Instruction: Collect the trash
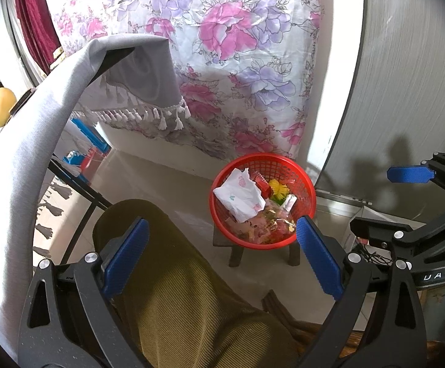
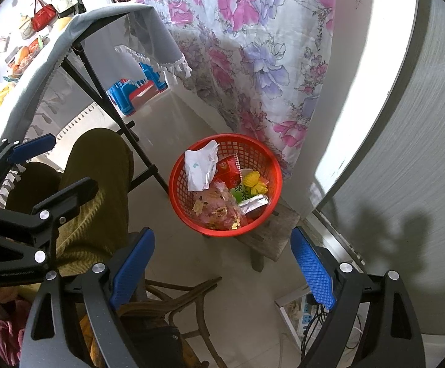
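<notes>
A red plastic basket stands on a small wooden stool on the floor. It holds a crumpled white tissue, a red packet, a yellow wrapper, a silver wrapper and clear pink wrappers. My left gripper is open and empty, above and in front of the basket. My right gripper is open and empty, also above and short of the basket. Each gripper shows in the other's view: the right, the left.
A person's leg in olive trousers is on the left. A folding table with a grey fringed cloth stands at left. A floral curtain hangs behind. Blue and red plastic stools sit under the table. A power strip with cables lies at lower right.
</notes>
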`<state>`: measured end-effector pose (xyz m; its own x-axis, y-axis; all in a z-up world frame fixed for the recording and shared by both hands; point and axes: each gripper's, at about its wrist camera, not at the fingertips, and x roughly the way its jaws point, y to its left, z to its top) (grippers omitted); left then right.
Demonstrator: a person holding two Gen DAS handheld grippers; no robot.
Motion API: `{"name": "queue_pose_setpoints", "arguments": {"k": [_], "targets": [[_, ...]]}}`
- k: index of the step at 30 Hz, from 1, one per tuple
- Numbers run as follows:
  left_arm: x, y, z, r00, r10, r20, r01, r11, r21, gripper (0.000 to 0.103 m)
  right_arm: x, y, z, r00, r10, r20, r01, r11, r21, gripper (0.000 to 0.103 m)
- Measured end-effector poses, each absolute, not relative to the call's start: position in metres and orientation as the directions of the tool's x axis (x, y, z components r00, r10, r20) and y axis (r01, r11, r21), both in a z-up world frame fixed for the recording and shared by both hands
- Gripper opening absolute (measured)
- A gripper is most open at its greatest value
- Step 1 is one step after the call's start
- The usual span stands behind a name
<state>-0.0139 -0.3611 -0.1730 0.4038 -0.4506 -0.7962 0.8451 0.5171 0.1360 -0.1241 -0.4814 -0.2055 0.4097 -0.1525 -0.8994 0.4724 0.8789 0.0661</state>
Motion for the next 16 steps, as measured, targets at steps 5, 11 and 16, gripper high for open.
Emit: {"name": "queue_pose_setpoints", "arguments": {"k": [5, 11, 16], "targets": [[-0.0154, -0.3607, -0.1735, 0.406, -0.450, -0.795, 0.845, 0.517, 0.138, 0.093, -0.1230, -0.4804, -0.2055, 0.410, -0.149, -0.900, 0.472, 0.879, 0.069, 0.088], [-0.0143, -0.3613, -0.1717, 0.428, -0.445, -0.787, 0.838, 0.523, 0.160, 0.093, -0.1244, -0.4818, -0.2058, 0.410, -0.149, -0.900, 0.472, 0.879, 0.070, 0.088], [-0.0168, -0.3633, -0.1704, 0.438, -0.450, -0.778, 0.835, 0.525, 0.166, 0.093, -0.1242, -0.4825, -0.2059, 0.411, -0.147, -0.899, 0.471, 0.879, 0.071, 0.088]]}}
